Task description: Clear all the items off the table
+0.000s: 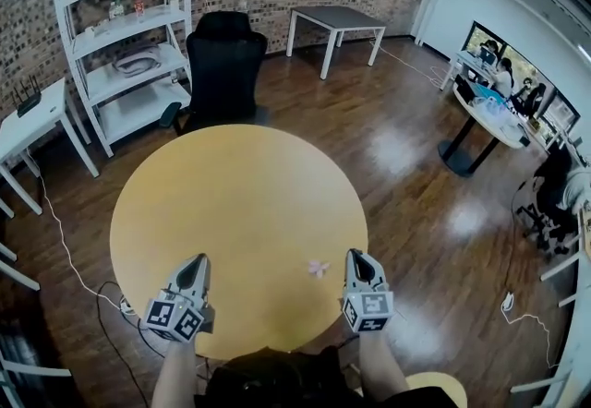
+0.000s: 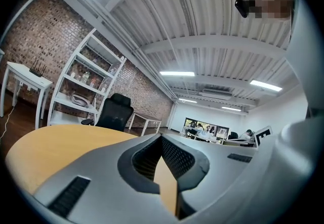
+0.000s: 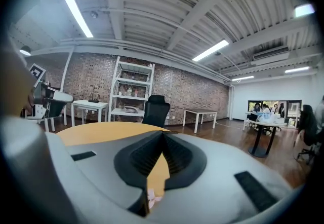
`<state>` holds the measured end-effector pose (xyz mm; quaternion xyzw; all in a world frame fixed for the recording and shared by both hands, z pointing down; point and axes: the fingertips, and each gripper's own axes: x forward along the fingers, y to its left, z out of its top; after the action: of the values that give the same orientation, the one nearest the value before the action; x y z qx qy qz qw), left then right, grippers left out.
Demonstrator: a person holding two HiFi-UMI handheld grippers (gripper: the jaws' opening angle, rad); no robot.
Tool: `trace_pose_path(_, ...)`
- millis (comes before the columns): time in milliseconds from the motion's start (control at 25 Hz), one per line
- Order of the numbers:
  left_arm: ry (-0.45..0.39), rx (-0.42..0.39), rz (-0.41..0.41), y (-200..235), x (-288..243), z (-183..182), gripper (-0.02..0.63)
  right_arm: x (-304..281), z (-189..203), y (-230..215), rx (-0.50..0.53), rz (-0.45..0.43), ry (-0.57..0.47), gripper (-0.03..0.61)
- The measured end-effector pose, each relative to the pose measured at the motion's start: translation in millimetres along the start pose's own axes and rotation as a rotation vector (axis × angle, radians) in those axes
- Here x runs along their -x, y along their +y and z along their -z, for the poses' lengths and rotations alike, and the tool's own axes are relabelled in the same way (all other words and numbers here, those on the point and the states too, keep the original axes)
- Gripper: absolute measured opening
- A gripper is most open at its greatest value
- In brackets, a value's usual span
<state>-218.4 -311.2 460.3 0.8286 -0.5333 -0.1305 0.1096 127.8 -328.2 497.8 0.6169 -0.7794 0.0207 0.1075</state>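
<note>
A small pink item lies on the round yellow table, near its front right edge. My right gripper is shut and empty, just right of the pink item and apart from it. In the right gripper view the pink item shows low down through the gap behind the closed jaws of my right gripper. My left gripper hovers over the table's front left edge. Its jaws meet at the tip with nothing between them, as the left gripper view shows at my left gripper.
A black office chair stands behind the table. A white shelf unit is at the back left, a white desk at the far left, a small table at the back. People sit at a desk on the right.
</note>
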Motion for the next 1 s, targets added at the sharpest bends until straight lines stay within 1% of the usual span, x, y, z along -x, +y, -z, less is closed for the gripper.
trace_pose_path(120, 0.009, -0.020, 0.091, -20, -18, 1, 0.001, 20, -3, -12, -0.004, 0.070, -0.008, 0.003)
trace_pose_path(240, 0.028, 0.002, 0.201, -44, -36, 11, 0.000, 55, -1, -25, -0.005, 0.171, -0.001, 0.003)
trace_pose_path(360, 0.071, 0.037, 0.327, -75, -51, 32, 0.001, 109, 9, -40, -0.017, 0.308, 0.029, 0.003)
trace_pose_path(480, 0.126, 0.064, 0.469, -113, -66, 57, 0.001, 169, 27, -56, -0.038, 0.469, 0.069, 0.003)
trace_pose_path(600, 0.186, 0.109, 0.612, -159, -77, 82, 0.000, 236, 43, -64, -0.074, 0.641, 0.117, 0.003)
trace_pose_path(680, 0.223, 0.135, 0.701, -195, -75, 96, 0.001, 283, 53, -70, -0.099, 0.748, 0.135, 0.003)
trace_pose_path(840, 0.286, 0.139, 0.897, -276, -55, 115, 0.000, 378, 69, -72, -0.157, 0.947, 0.127, 0.003)
trace_pose_path(920, 0.307, 0.136, 0.983, -313, -44, 119, 0.001, 418, 75, -66, -0.181, 1.026, 0.121, 0.003)
trace_pose_path(1000, 0.313, 0.134, 1.047, -347, -33, 125, 0.000, 451, 84, -64, -0.190, 1.080, 0.117, 0.003)
